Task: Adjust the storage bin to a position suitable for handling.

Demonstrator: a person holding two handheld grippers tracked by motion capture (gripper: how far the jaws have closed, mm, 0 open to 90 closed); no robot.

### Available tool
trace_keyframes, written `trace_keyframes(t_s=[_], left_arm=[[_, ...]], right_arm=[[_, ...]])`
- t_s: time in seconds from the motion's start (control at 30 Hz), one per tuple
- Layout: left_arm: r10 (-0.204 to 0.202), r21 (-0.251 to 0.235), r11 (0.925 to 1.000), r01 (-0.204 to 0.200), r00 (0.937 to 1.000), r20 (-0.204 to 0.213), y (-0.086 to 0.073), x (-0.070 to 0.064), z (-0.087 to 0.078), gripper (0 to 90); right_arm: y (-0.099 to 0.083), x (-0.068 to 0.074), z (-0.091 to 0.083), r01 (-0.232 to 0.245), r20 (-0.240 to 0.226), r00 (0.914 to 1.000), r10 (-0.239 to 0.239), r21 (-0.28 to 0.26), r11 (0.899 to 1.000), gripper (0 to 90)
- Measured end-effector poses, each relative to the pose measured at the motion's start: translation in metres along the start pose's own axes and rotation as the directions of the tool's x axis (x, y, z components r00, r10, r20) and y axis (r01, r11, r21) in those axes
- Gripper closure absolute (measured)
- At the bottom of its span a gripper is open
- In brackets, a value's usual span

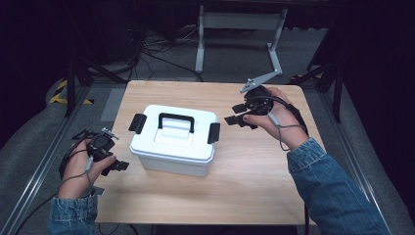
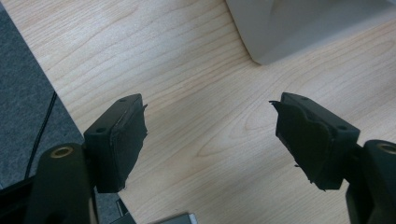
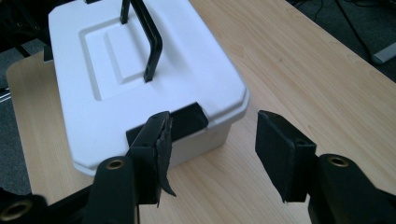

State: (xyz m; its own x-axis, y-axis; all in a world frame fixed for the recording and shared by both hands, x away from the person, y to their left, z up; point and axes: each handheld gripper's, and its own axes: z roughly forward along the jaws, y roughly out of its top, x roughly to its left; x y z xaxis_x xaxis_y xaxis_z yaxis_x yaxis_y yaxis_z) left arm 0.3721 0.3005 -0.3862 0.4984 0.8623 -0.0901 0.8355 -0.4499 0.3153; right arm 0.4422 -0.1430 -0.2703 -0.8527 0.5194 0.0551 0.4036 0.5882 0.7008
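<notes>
A white lidded box point(image 1: 173, 140) with a raised black handle point(image 1: 176, 120) and black side latches point(image 1: 214, 132) stands in the middle of the wooden table point(image 1: 254, 181). My right gripper point(image 1: 237, 120) hovers open just right of the box, jaws pointed at the right latch point(image 3: 184, 122). My left gripper point(image 1: 119, 165) rests open near the table's left edge, beside the box's front left corner point(image 2: 266, 51), with bare wood between its jaws. In the right gripper view the box's lid point(image 3: 135, 79) and handle point(image 3: 149, 37) lie ahead.
The table's left edge point(image 2: 56, 93) borders grey floor. A white frame stand point(image 1: 240, 29) and cables lie on the floor beyond the far edge. Bare wood spreads in front of the box and to its right.
</notes>
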Motion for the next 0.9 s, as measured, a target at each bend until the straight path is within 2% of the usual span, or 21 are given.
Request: trace_keyframes(t_s=[0.37, 0.73, 0.9], left_arm=[[-0.005, -0.002, 1.0, 0.005, 1.0, 0.002, 0.003, 0.001, -0.001, 24.4], [-0.01, -0.008, 0.9999, 0.01, 0.9999, 0.013, 0.006, 0.003, 0.001, 24.2], [-0.003, -0.007, 1.0, 0.003, 0.9999, 0.016, 0.008, 0.004, 0.002, 24.2]], right_arm=[[0.03, 0.009, 0.02, 0.049, -0.026, 0.9985, -0.049, 0.009, 0.999, 44.6], [0.051, 0.021, 0.066, 0.098, -0.096, 0.9909, -0.094, 0.036, 0.995, 43.1], [0.06, 0.03, 0.09, 0.12, -0.125, 0.9861, -0.11, 0.071, 0.99, 44.0]])
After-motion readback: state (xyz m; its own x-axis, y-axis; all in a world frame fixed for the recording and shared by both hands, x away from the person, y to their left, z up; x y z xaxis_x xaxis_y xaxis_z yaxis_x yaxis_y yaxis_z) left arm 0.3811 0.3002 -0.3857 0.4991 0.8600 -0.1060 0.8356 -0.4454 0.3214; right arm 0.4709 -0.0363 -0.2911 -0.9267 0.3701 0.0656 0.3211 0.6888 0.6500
